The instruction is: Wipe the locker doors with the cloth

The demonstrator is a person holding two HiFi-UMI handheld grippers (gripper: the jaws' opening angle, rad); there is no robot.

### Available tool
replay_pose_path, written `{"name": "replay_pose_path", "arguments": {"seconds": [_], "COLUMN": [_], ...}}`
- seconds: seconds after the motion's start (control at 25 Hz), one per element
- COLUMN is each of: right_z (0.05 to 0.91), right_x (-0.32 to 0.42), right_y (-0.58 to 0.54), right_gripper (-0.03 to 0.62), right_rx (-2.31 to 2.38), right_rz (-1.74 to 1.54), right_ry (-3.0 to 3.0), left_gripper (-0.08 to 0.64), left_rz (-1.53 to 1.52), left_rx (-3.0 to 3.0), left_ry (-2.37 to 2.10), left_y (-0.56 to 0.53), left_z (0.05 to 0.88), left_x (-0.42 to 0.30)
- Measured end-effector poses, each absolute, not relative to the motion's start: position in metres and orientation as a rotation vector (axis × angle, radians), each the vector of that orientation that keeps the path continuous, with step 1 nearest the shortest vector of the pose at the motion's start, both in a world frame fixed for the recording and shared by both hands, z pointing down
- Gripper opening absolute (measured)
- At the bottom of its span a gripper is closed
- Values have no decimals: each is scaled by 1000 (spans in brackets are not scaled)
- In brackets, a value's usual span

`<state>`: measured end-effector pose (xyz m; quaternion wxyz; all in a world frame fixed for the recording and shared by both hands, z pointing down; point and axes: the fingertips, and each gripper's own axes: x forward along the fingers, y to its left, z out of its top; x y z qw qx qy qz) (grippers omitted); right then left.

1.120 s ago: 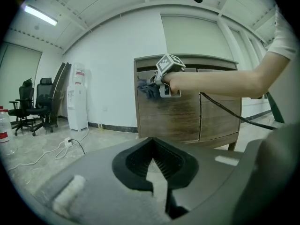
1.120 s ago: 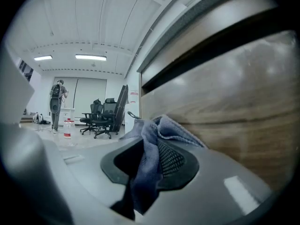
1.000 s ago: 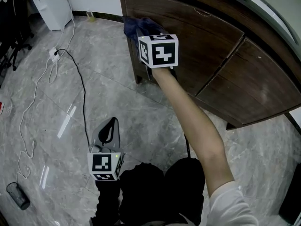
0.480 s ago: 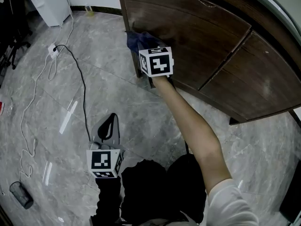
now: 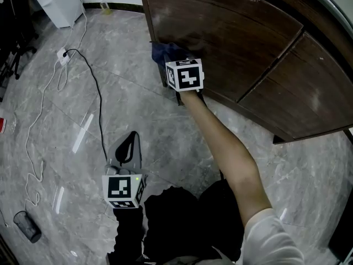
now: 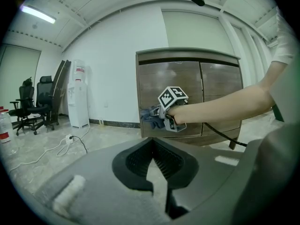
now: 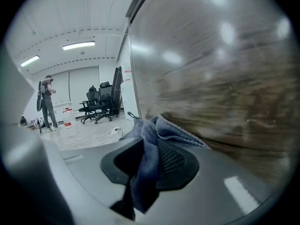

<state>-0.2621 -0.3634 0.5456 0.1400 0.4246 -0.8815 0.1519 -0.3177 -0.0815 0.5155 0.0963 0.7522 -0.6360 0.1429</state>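
Observation:
My right gripper (image 5: pixel 172 58) is shut on a blue-grey cloth (image 5: pixel 164 51) and holds it against the dark wooden locker door (image 5: pixel 231 43), near the door's left edge and low on the face. In the right gripper view the cloth (image 7: pixel 149 144) hangs between the jaws, bunched against the wood (image 7: pixel 225 78). The left gripper view shows the right gripper (image 6: pixel 158 116) and cloth (image 6: pixel 150 117) on the left-hand door (image 6: pixel 164 76). My left gripper (image 5: pixel 133 142) hangs low over the floor, away from the locker, jaws together with nothing in them (image 6: pixel 157 165).
A second locker door (image 5: pixel 309 93) lies to the right. A power strip (image 5: pixel 63 59) and its cable trail across the marble floor. A white water dispenser (image 5: pixel 58 1) stands by the wall, office chairs (image 6: pixel 35 107) beyond it. A dark cylinder (image 5: pixel 25 226) lies at the lower left. A person (image 7: pixel 47 102) stands far off.
My right gripper has slid down the door face with the cloth, from near the top to lower along the left edge. The left gripper has stayed where it was.

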Motion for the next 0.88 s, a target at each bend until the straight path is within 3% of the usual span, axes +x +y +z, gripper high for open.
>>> {"name": "replay_pose_path", "arguments": {"seconds": [0.88], "right_z": [645], "right_x": [-260], "right_y": [-363], "right_gripper": [94], "right_rx": [1221], "right_rz": [732], "right_ry": [-2442], "left_gripper": [0], "left_rz": [481], "left_rx": [2162], "left_ry": [-1887], "left_y": [-76], "left_z": [538], "left_x": [-331]}}
